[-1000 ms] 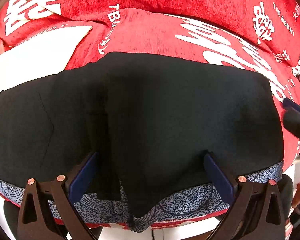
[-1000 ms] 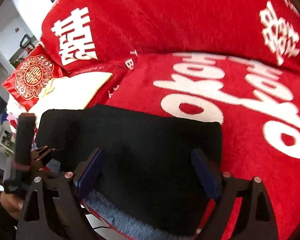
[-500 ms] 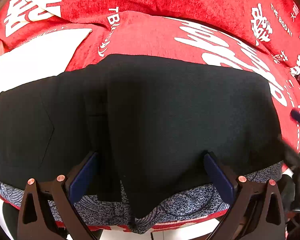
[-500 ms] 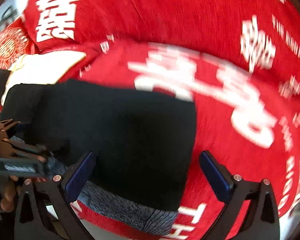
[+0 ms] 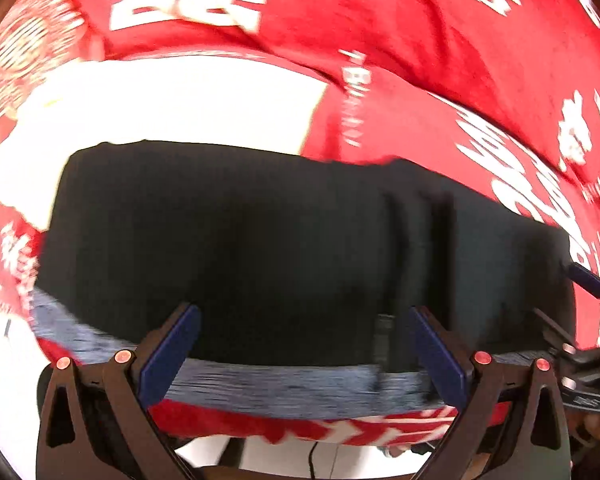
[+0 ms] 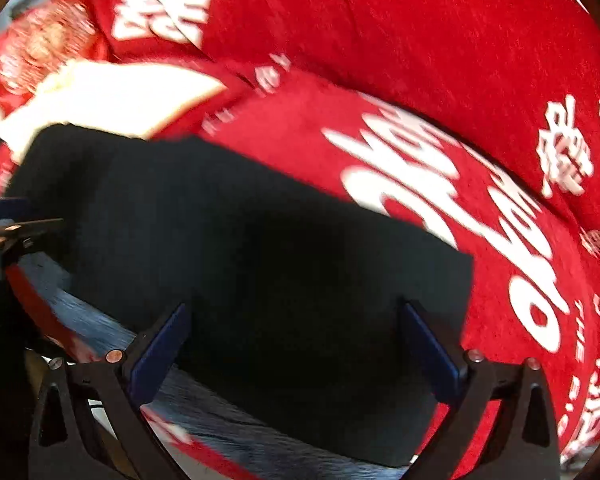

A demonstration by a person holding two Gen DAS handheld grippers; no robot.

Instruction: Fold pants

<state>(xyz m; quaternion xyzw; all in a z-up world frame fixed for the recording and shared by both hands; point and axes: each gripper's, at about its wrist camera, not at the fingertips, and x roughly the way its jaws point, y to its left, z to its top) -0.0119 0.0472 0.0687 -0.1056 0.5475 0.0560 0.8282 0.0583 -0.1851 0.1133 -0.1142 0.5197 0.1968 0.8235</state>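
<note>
Folded black pants [image 5: 284, 248] lie flat on the seat of a sofa draped in a red cover with white lettering [image 6: 440, 184], their long axis running side to side along the seat's front edge. A blue-grey patterned cloth [image 5: 284, 384] shows beneath the pants' near edge, between them and the sofa's front.

Left hand-held gripper [image 5: 300, 356]: released, jaws spread wide above the near edge of the pants, towards their left half; nothing is between the pads. Right hand-held gripper [image 6: 292, 356]: its jaws have just been opening and now stand fully apart over the pants' right end, empty, the fabric's square right corner [image 6: 460, 272] lying just beyond its outer finger. Both point steeply down at the pants from the front.

The two ends of the bundle are thus each covered by the nearer hand; a further fold across the long axis would, by judgement, bring one end over the other.

Behind the pants' left part lies a white cushion [image 5: 172, 104]; a red back cushion [image 5: 380, 8] rises behind. A sliver of a bright room shows at the upper left of the right wrist view, too blurred to read.
</note>
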